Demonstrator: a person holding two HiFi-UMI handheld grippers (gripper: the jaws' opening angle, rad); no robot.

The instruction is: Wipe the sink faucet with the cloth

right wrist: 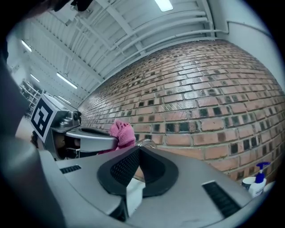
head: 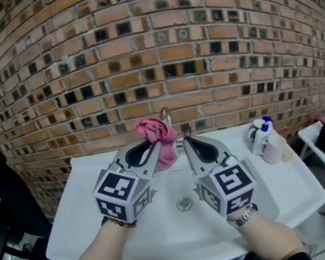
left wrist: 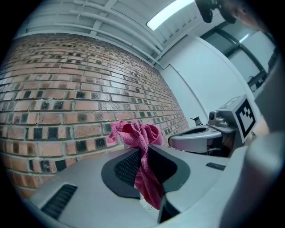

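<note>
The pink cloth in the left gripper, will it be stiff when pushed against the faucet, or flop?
Probably floppy: the pink cloth bunches above the fingers of the left gripper and hangs limp below them. It looks light, since a pinch on one fold carries it all. Pushed on the faucet, it would likely crumple and wrap rather than slide stiffly.

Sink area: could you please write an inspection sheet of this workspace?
Surface: white sink, bare around the drain.
Job's things: pink cloth bunched up, close to the faucet.
Clutter: spray bottle and white container at the sink's right end.
Grippers: left hand-held gripper shut on the pink cloth; right hand-held gripper shut, empty.
Cables: nothing seen.
Surroundings: brick wall behind the sink.
</note>
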